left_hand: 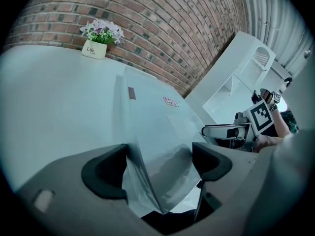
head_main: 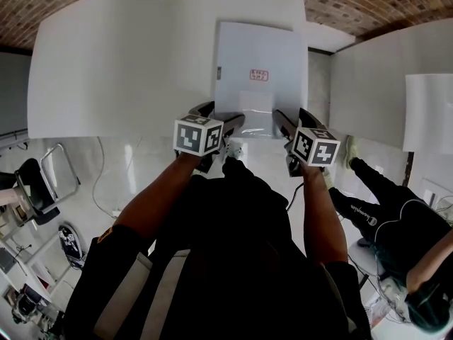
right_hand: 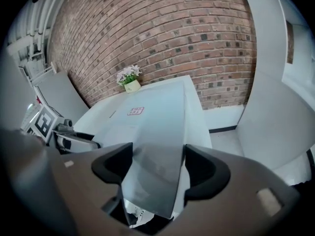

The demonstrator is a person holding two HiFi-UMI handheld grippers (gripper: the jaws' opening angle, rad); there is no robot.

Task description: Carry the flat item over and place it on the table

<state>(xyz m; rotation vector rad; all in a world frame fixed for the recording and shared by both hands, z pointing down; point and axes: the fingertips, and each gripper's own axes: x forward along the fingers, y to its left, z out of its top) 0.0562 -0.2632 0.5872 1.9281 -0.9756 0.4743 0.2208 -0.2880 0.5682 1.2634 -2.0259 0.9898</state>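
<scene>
Left gripper point(left_hand: 160, 162): jaws are sitting apart, with the near end of the flat item point(head_main: 258, 55) poking into the gap. The clear wrap is buckling there and brushing the left-hand jaw, so it's not looking clamped to me.
Right gripper point(right_hand: 157, 163): same deal, jaws are standing apart. The item's near edge is filling the gap between them, lying pretty flat.
The pair: they're flanking the item's two near corners and pointing the same way.
Flat item: white, in clear wrap, stretching straight ahead of both grippers and lying on the white table point(head_main: 120, 62). Its near edge is reaching the side of the table closest to the grippers.
Red label point(head_main: 259, 75): sitting on the item ahead of the jaws, roughly halfway along.
Flower pot point(left_hand: 95, 49): standing at the table's far end, ahead and left of the left gripper.
Brick wall point(right_hand: 162, 28): running behind the table, beyond the pot.
Seated person point(head_main: 396, 218): sitting off the right gripper's outer side, back behind it.
</scene>
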